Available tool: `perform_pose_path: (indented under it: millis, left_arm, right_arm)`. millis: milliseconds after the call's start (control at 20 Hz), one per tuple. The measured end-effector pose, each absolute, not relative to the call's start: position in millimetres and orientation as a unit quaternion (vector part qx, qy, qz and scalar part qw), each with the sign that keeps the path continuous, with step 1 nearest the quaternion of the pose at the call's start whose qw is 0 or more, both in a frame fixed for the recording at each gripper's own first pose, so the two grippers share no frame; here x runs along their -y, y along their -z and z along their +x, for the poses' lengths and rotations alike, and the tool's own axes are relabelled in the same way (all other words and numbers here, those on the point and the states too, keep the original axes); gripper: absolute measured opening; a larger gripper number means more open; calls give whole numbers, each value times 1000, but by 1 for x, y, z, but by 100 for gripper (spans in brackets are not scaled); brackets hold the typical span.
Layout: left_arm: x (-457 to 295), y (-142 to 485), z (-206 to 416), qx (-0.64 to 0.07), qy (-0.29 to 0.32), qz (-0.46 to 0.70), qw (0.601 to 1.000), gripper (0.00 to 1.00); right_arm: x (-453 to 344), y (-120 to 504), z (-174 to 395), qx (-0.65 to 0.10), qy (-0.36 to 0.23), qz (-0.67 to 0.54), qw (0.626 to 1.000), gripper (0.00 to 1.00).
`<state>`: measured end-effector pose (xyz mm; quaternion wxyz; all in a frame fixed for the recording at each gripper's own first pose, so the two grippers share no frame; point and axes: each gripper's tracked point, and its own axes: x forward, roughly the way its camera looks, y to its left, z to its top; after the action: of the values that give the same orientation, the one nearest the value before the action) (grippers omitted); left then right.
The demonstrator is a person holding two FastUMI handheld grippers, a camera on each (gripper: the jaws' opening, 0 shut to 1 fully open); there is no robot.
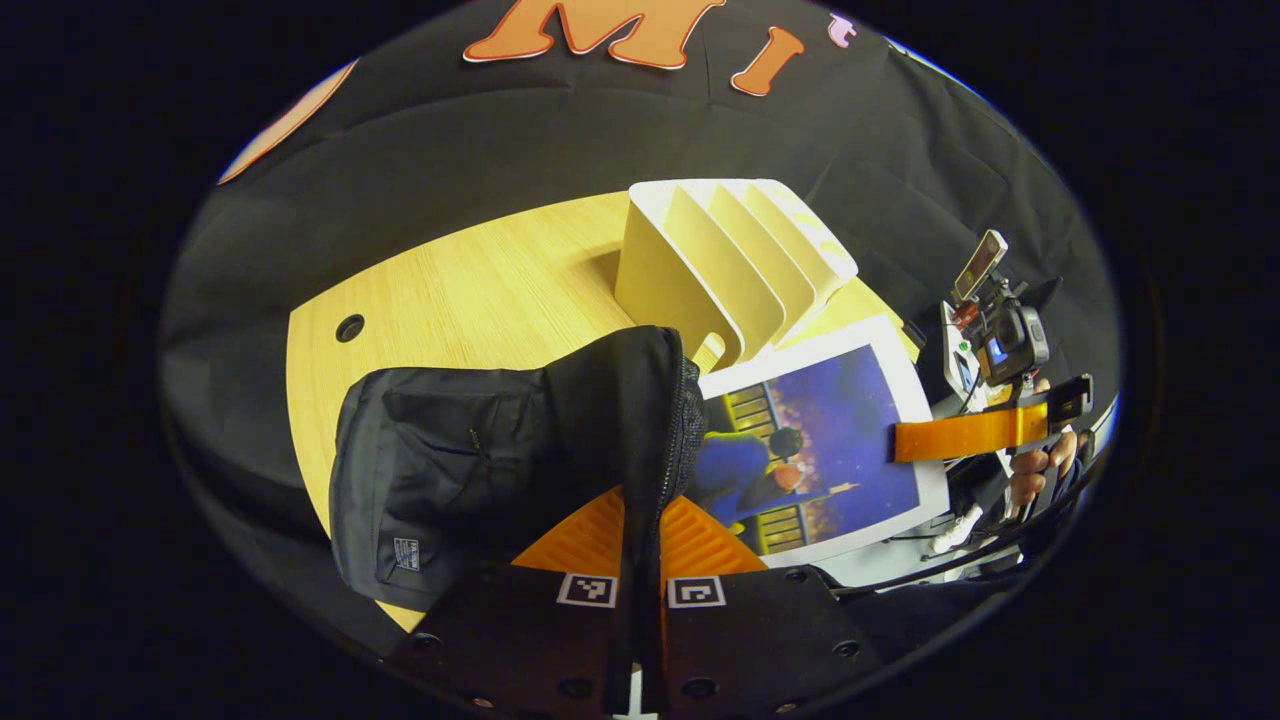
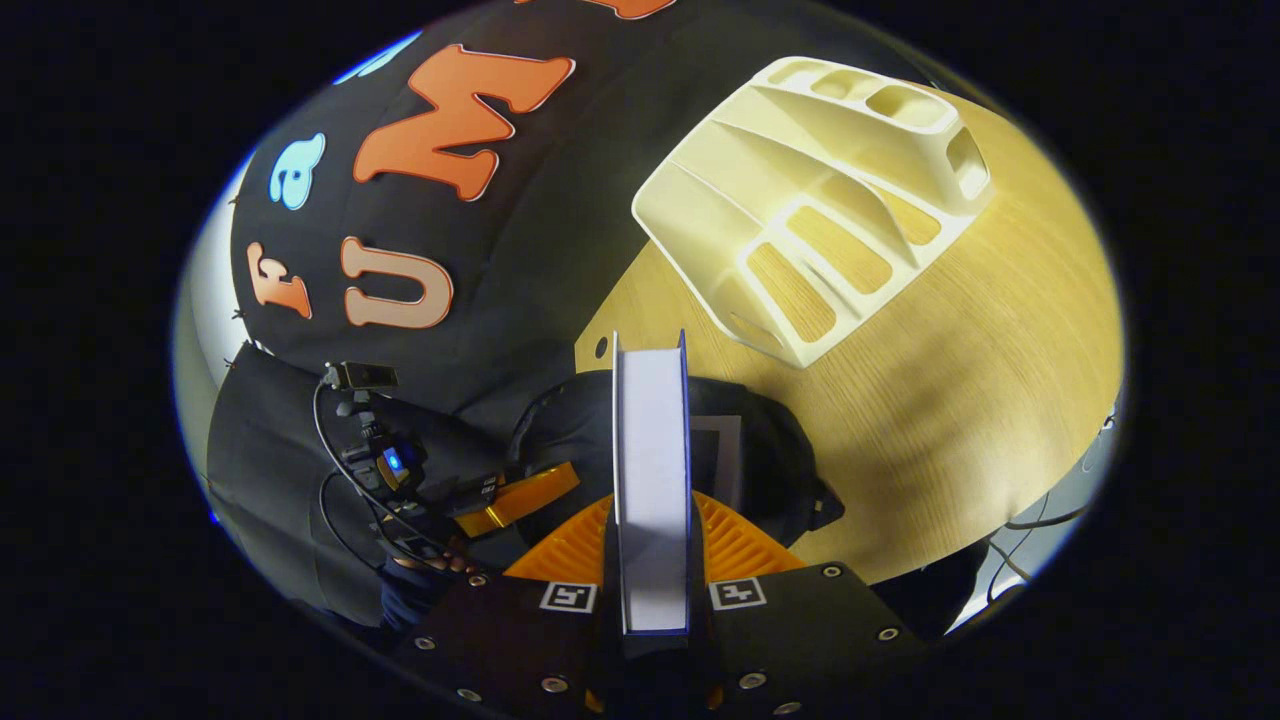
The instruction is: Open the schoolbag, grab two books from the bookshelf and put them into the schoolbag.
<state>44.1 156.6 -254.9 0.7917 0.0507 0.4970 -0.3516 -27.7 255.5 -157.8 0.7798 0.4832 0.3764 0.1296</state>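
While the left claw (image 1: 640, 560) pinches the schoolbag (image 1: 480, 460) rim, the right claw (image 2: 652, 560) clamps a book (image 2: 652, 480).

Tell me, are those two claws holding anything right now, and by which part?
Yes. The left gripper pinches the schoolbag by its zippered opening edge. The right gripper clamps a book across its covers.

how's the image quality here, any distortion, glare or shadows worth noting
Left gripper view: fisheye bends the light wooden table edge into a curve; the cream slotted bookshelf casts a soft shadow to its left, and the black fabric schoolbag shows little detail. Right gripper view: the white-paged book, held edge-on, looks stretched and washed out, with a broad shadow across the table right of it.
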Motion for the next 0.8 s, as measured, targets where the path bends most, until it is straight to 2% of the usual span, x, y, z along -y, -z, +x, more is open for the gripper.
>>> perform_pose_path:
  millis: [550, 800]
  left_arm:
    - [-139, 248, 40, -495, 368, 57, 785, 5]
    - [-130, 245, 38, -492, 375, 63, 783, 5]
  right_arm:
    - [-312, 190, 1, -336, -118, 547, 758, 27]
    - [-335, 203, 9, -331, -133, 556, 751, 27]
